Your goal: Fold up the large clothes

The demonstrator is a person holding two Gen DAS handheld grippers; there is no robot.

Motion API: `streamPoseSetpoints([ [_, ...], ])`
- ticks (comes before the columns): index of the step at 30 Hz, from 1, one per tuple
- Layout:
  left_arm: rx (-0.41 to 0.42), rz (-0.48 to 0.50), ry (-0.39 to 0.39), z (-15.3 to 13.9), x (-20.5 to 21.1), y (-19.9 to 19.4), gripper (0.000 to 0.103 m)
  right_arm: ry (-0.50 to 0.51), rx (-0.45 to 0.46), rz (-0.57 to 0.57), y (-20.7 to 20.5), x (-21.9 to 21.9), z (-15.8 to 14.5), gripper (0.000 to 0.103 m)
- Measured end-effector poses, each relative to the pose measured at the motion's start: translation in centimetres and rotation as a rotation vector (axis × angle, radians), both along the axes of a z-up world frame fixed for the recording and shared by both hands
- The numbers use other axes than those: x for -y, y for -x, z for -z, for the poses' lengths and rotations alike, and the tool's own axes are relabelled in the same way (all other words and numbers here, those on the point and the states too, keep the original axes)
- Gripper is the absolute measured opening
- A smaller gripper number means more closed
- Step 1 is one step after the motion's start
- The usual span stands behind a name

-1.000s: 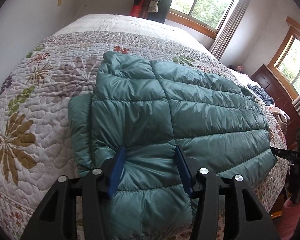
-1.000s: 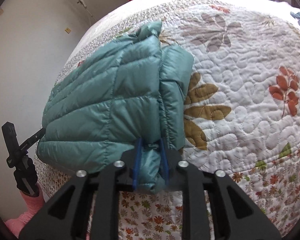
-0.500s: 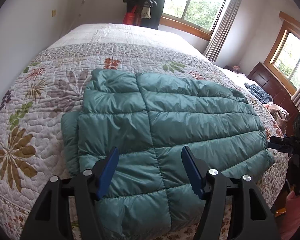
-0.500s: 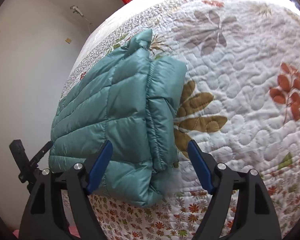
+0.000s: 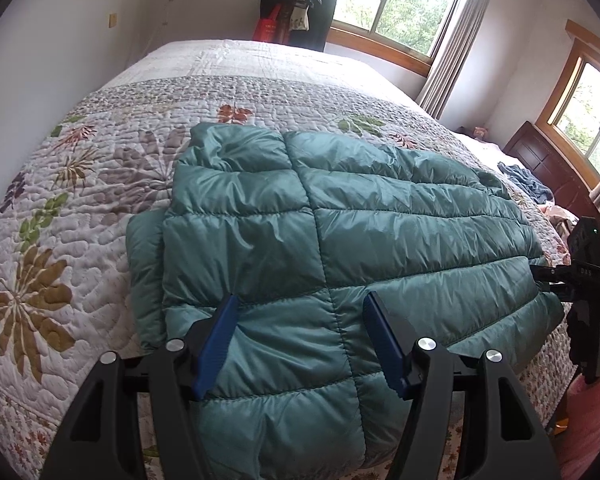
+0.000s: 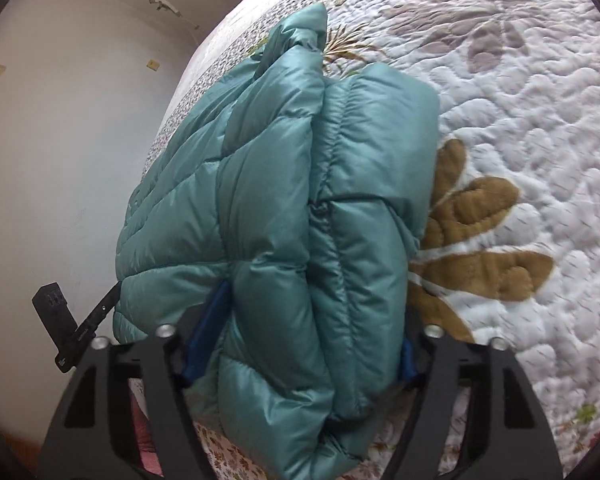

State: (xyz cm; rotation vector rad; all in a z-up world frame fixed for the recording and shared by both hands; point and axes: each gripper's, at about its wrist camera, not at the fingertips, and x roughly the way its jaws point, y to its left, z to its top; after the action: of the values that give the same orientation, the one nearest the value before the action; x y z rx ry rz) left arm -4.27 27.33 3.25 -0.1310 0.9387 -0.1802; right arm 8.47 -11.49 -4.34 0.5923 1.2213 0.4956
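A teal quilted puffer jacket (image 5: 340,240) lies folded into a thick rectangle on the floral quilted bed (image 5: 80,200). In the left wrist view my left gripper (image 5: 302,334) is open, its blue pads (image 5: 220,336) resting on the jacket's near edge with a padded panel between them. The right wrist view looks at the jacket's narrow end (image 6: 280,200), with a folded sleeve layer along its right side. My right gripper (image 6: 306,346) is open wide and straddles this bulky end. Its pads are partly hidden by the fabric.
The quilt (image 6: 540,120) stretches far beyond the jacket. A dark wooden headboard (image 5: 548,160) and a pile of clothes (image 5: 528,184) sit at the right. A rack of hanging dark garments (image 5: 296,4) stands by the window. A white wall (image 6: 60,160) borders the bed's side.
The right gripper let go of the jacket's corner, opened wide, then moved forward around the jacket's end. The left gripper widened slightly and lifted from pressing into the fabric.
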Motion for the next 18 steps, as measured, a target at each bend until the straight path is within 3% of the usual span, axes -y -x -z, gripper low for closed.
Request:
streamPoseSetpoints([
  [4, 0.005, -0.001, -0.016, 0.0, 0.2, 0.0, 0.067, -0.010, 0.037, -0.014, 0.4, -0.3, -1.0, 0.033],
  [7, 0.014, -0.005, -0.025, -0.3, 0.4, 0.1, 0.067, -0.010, 0.063, -0.013, 0.8, -0.2, -2.1, 0.025],
  [15, 0.027, 0.002, -0.036, -0.6, 0.5, -0.1, 0.067, -0.012, 0.184, 0.001, 3.3, 0.4, -6.1, 0.021],
  [18, 0.023, 0.020, -0.029, -0.4, 1.0, -0.1, 0.067, -0.006, 0.168, 0.030, 3.5, 1.5, -5.9, 0.021],
])
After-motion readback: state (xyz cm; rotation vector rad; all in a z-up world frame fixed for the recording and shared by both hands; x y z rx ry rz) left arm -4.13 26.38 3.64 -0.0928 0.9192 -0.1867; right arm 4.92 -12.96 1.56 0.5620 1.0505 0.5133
